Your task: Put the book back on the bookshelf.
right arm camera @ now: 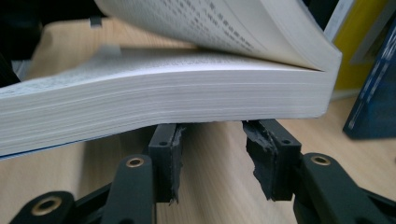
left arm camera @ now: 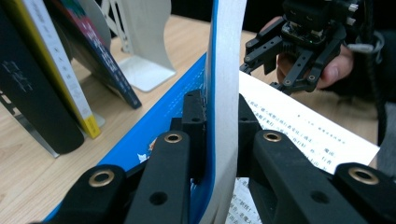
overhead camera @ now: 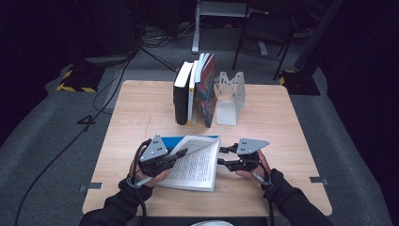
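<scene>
An open book [overhead camera: 197, 165] with a blue cover lies at the front middle of the wooden table [overhead camera: 282, 122]. My left gripper [overhead camera: 181, 153] comes in from the book's left side. In the left gripper view that gripper [left arm camera: 219, 121] is shut on the blue front cover and a sheaf of pages [left arm camera: 224, 70], which stand on edge between the jaws. My right gripper [overhead camera: 220, 156] sits at the book's right edge and points left. In the right gripper view its jaws [right arm camera: 212, 140] stand open just under the edge of the thick page block [right arm camera: 163, 93], with only table between the pads.
A row of upright books [overhead camera: 195, 92] leans against a white metal bookend [overhead camera: 230, 96] at the back middle of the table, close behind the open book. A chair [overhead camera: 263, 28] and floor cables [overhead camera: 108, 89] lie beyond the table's far edge.
</scene>
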Tool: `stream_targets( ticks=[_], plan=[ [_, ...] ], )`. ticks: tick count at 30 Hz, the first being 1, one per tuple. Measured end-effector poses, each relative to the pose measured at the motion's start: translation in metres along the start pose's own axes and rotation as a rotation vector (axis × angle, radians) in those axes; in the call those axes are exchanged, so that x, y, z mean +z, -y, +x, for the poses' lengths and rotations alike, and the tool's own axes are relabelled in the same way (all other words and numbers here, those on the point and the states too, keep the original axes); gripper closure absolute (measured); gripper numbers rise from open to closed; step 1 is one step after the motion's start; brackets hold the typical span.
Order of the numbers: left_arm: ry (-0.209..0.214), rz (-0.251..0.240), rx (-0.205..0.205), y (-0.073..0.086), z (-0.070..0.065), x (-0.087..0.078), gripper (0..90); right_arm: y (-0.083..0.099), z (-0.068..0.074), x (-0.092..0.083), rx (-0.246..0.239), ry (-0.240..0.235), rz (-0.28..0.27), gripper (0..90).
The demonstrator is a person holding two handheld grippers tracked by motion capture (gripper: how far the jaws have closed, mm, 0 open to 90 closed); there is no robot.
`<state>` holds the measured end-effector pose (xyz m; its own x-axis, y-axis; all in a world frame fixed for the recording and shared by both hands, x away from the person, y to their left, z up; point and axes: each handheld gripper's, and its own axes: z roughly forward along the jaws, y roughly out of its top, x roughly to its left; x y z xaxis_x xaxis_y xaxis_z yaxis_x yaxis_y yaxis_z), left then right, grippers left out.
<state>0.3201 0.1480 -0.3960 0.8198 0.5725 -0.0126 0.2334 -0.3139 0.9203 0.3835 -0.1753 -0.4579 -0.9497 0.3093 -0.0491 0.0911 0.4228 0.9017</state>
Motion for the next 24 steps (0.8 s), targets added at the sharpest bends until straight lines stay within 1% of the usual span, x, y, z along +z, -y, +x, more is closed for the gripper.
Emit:
stream_targets(
  ticks=[2,3,4,5,6,7,8,10,11,13,14,15,17,18,20,21,22,24],
  plan=[
    [0.004,-0.008,-0.001,-0.001,0.000,-0.002,81.2,-0.009,0.002,-0.003,-0.005,0.008,-0.025,55.4],
    [0.007,-0.016,0.000,-0.002,0.000,-0.003,81.2,-0.009,0.002,-0.003,-0.005,0.008,-0.025,55.4],
    [0.013,-0.022,0.006,-0.003,0.000,-0.003,81.2,-0.015,0.003,-0.007,-0.009,0.002,-0.057,55.4],
    [0.021,-0.032,0.015,-0.006,0.000,-0.002,81.2,-0.018,0.003,-0.009,-0.012,0.000,-0.069,55.4],
    [0.021,-0.032,0.015,-0.006,0.000,-0.002,81.2,-0.018,0.003,-0.009,-0.012,0.000,-0.069,55.4],
    [0.024,-0.024,0.032,-0.008,-0.003,0.001,81.1,-0.025,0.002,-0.013,-0.019,0.008,-0.089,55.5],
    [0.024,-0.024,0.032,-0.008,-0.003,0.001,81.0,-0.025,0.002,-0.013,-0.019,0.008,-0.089,55.5],
    [0.026,-0.023,0.065,-0.007,-0.005,0.003,80.7,-0.030,0.001,-0.015,-0.034,0.028,-0.094,55.5],
    [0.031,-0.029,0.071,-0.005,-0.006,0.003,80.3,-0.032,0.000,-0.014,-0.035,0.031,-0.103,55.5],
    [0.026,-0.036,0.094,-0.001,-0.007,-0.002,79.9,-0.036,0.000,-0.012,-0.042,0.016,-0.116,55.5],
    [0.019,-0.041,0.097,0.001,-0.009,-0.004,79.5,-0.038,0.002,-0.012,-0.050,0.015,-0.120,55.5],
    [0.018,-0.045,0.094,0.003,-0.010,-0.005,79.0,-0.041,0.003,-0.011,-0.056,0.019,-0.124,55.5],
    [0.025,-0.051,0.071,0.009,-0.012,-0.007,77.2,-0.044,0.006,-0.009,-0.060,0.030,-0.136,55.4],
    [0.014,-0.055,0.062,0.011,-0.014,-0.008,75.8,-0.045,0.008,-0.008,-0.065,0.036,-0.139,55.4],
    [0.002,-0.058,0.039,0.016,-0.017,-0.009,72.6,-0.047,0.010,-0.006,-0.078,0.053,-0.121,54.0],
    [0.002,-0.058,0.039,0.016,-0.017,-0.009,71.6,-0.047,0.010,-0.006,-0.078,0.053,-0.121,54.0],
    [0.000,-0.061,0.026,0.018,-0.018,-0.010,71.6,-0.048,0.012,-0.005,-0.078,0.054,-0.118,54.0],
    [0.006,-0.073,-0.020,0.023,-0.017,-0.012,69.5,-0.049,0.014,-0.003,-0.085,0.045,-0.118,53.9]
  ],
)
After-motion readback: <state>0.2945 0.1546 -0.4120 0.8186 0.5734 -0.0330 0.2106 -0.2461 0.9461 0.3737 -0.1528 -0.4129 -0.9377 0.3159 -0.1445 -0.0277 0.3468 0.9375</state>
